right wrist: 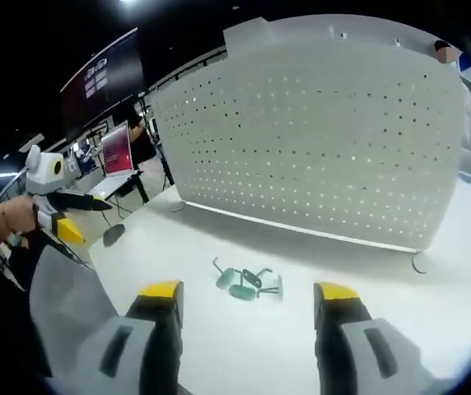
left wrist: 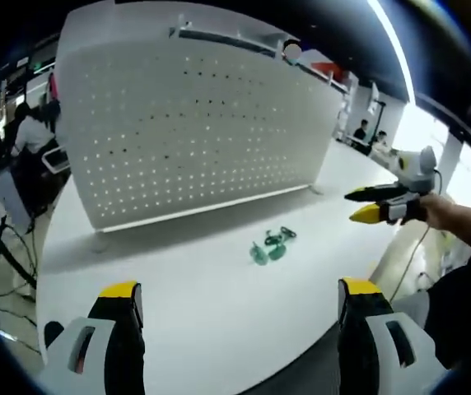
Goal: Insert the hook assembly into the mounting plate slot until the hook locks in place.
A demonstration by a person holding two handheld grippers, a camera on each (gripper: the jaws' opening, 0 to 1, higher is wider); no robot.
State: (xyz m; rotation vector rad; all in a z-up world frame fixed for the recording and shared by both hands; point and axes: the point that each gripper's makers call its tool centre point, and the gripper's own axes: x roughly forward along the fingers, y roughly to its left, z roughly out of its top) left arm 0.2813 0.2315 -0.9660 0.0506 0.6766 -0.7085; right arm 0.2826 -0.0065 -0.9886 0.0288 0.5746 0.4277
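The green hooks [left wrist: 272, 245] are lying in a small pile on the white counter [left wrist: 194, 296], in front of the big white board with holes [left wrist: 194, 123]. In the left gripper view they are sitting at about 12 o'clock from the left hand-held gripper [left wrist: 240, 309]. Its jaws are spread wide and holding nothing. The right hand-held gripper [right wrist: 248, 300] is also spread wide and holding nothing, with the hooks just past its tips.

- The hooks [right wrist: 246, 282] lie on the table [right wrist: 219, 346], at lower centre of the right gripper view.
- The pegboard [right wrist: 326, 140] stands behind them, across the upper frame.
- A laptop [right wrist: 116, 152] sits at far left.
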